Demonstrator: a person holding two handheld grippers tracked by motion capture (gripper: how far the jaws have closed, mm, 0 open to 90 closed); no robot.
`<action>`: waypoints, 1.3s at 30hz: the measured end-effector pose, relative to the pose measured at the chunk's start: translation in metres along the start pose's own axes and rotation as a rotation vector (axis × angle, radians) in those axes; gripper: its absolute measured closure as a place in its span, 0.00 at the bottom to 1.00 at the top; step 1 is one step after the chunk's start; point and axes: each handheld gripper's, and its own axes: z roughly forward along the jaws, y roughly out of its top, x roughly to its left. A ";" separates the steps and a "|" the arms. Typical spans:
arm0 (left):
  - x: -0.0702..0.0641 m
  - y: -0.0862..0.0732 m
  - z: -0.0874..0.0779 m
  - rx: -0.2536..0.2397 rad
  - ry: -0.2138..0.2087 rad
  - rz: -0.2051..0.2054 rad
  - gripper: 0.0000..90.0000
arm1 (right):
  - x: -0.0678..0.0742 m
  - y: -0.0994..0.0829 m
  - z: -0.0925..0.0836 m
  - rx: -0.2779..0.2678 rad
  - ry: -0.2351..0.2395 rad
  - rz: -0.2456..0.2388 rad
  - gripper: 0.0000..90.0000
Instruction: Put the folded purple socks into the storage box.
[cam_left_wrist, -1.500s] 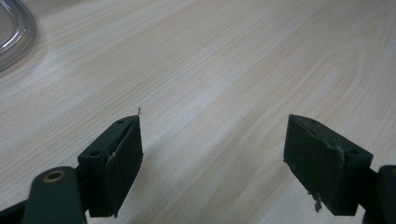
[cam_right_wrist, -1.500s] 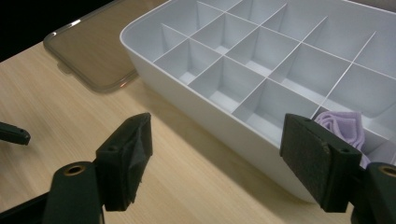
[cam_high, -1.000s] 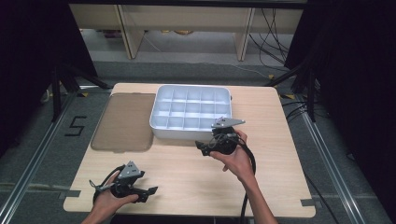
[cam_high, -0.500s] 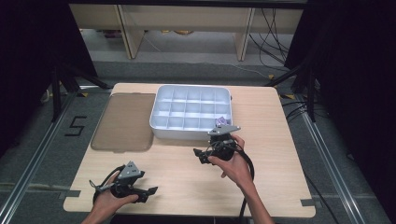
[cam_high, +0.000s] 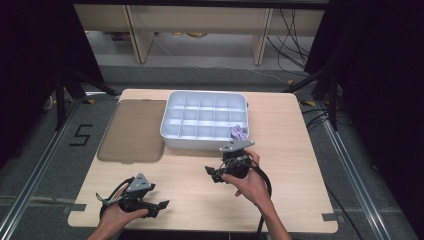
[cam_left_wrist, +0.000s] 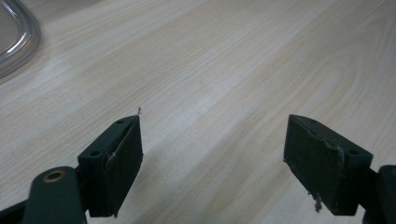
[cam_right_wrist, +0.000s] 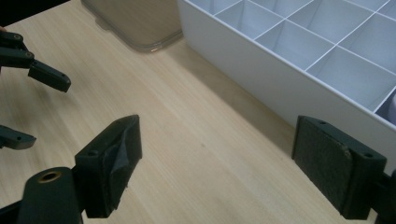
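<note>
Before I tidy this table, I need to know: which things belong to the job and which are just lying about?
In the job:
white compartment tray
purple item in its near right compartment
right tongs, open
left tongs, open

Lying about:
translucent brown lid beside the tray
cables on the floor

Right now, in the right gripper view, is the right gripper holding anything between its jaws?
No: the right gripper has its jaws spread wide, with bare wooden table between them, beside the white compartment tray.

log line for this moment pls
right gripper: open, empty, over table near white divided tray | left gripper: open, empty, front left | purple item: in tray's near right compartment | lid: left of tray
</note>
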 end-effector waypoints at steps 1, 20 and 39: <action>0.000 0.000 0.000 0.000 0.000 0.000 0.21 | 0.000 -0.001 0.000 0.001 -0.005 -0.004 0.19; 0.000 0.000 0.000 0.001 0.000 0.002 0.21 | 0.006 -0.024 0.004 0.040 -0.001 0.016 0.19; -0.001 0.000 0.000 0.006 0.002 0.012 0.21 | 0.011 -0.048 0.004 0.040 0.023 0.048 0.19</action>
